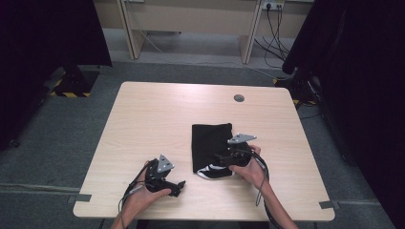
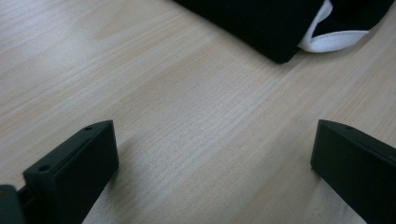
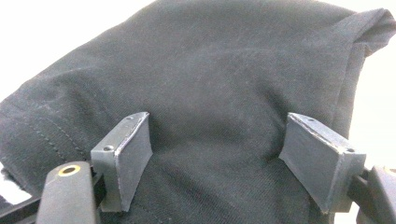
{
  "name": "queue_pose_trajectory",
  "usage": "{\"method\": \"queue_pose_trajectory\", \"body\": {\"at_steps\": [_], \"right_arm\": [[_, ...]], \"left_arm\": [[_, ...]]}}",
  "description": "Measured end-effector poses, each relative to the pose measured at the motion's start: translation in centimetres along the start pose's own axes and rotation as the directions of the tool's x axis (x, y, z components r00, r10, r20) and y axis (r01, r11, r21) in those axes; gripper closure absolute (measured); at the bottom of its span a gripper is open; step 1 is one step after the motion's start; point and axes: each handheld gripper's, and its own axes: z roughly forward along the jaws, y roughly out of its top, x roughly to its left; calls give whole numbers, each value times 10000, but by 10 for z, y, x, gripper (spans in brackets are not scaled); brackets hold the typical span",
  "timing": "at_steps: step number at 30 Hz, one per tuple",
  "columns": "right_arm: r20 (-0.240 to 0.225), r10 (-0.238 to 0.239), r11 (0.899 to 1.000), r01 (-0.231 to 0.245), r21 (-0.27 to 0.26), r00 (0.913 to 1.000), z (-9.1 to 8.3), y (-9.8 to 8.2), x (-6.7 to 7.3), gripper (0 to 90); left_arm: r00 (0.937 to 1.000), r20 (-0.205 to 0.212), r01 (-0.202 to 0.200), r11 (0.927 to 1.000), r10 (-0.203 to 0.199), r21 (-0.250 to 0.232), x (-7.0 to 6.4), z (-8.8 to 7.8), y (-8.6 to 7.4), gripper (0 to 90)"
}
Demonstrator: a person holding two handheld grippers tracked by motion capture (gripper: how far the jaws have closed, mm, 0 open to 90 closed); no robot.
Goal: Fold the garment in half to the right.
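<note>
So the black garment is folded into a tall rectangle a bit right of the middle of the worktop, long axis running from 12 to 6 in the high view. Its near end has a white-trimmed edge poking out at the bottom.

The right claw is sitting right over the near right part of the fabric, pointing toward 9. In the right gripper view its jaws are spread wide with the black cloth bulging between them. The pads look like they rest against or press lightly into the fabric but haven't pinched it, so I'd call it released, not grasping yet.

The left claw is down at about 7 o'clock from the garment, pointing toward 3, well apart from it. In the left gripper view its jaws are wide apart with only bare wood between them, and the garment's corner with the white trim shows off at 1 o'clock. Released too.

Key thing: the right hand is clearly the nearer one and is already on the cloth. My guess is the next move is a pinch on that near end, working along the long axis.
</note>
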Motion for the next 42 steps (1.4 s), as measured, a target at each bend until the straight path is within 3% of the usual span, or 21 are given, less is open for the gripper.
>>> {"method": "queue_pose_trajectory", "body": {"at_steps": [5, 8, 20, 33, 42], "right_arm": [[140, 164, 9998, -162, -114, 9998, 4, 2, 4, 237], [-44, 251, 9995, -251, -166, 9997, 3, 3, 3, 219], [-544, 309, 9978, -340, -572, 9980, -25, 2, -5, 212], [-335, 688, 9954, -709, -645, 9971, -48, -19, -27, 213], [-505, 713, 9943, -750, -759, 9962, -58, -25, -29, 213]], "left_arm": [[10000, -2, 1, 10000, -1, 0, 0, 0, 0, 0], [10000, -1, 2, 10000, -2, 0, 0, 0, 0, 0], [10000, -3, 2, 10000, -2, -3, 0, 0, 0, 0], [10000, 0, 1, 10000, -1, -1, 0, 0, 0, 0], [10000, -2, 5, 10000, -5, 0, 0, 0, 0, 0]]}}
